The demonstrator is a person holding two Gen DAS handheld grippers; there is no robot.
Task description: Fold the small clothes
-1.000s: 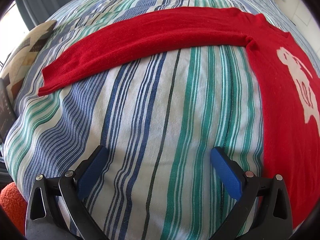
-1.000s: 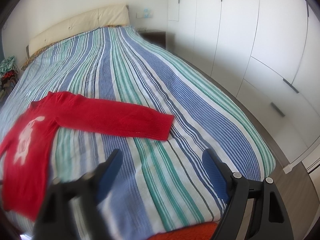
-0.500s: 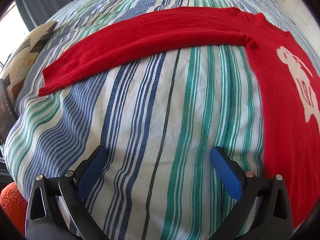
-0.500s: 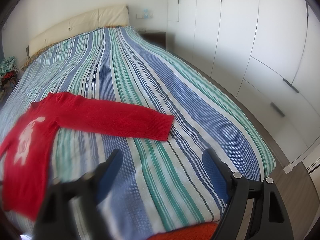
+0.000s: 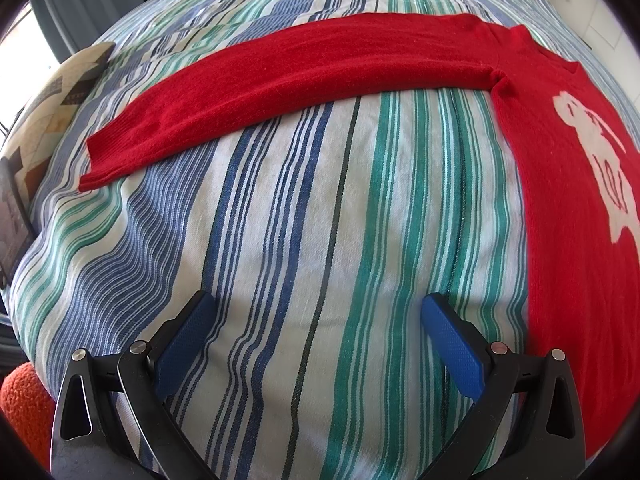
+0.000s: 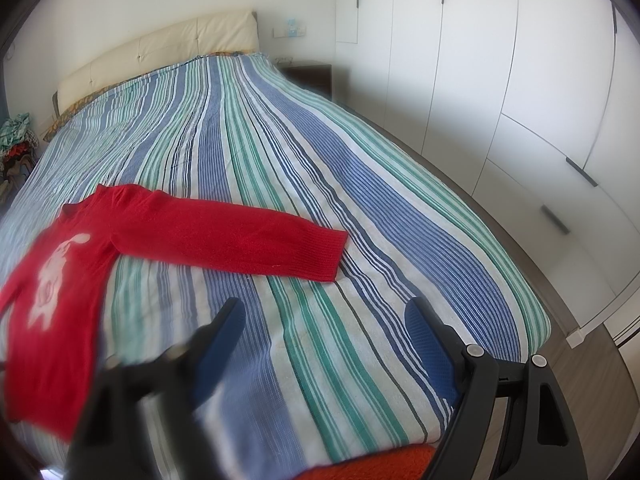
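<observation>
A small red sweater with a white animal print lies flat on the striped bedspread. One sleeve stretches out to the left in the left wrist view. The right wrist view shows the sweater at the left with its other sleeve stretched right. My left gripper is open and empty, low over bare bedspread, left of the sweater's body. My right gripper is open and empty, above the bed near its foot, short of the sleeve cuff.
The bed's foot edge and right edge drop to the floor. White wardrobe doors line the right wall. A cream headboard stands at the far end. A patterned cushion lies at the left. Orange fabric lies below the grippers.
</observation>
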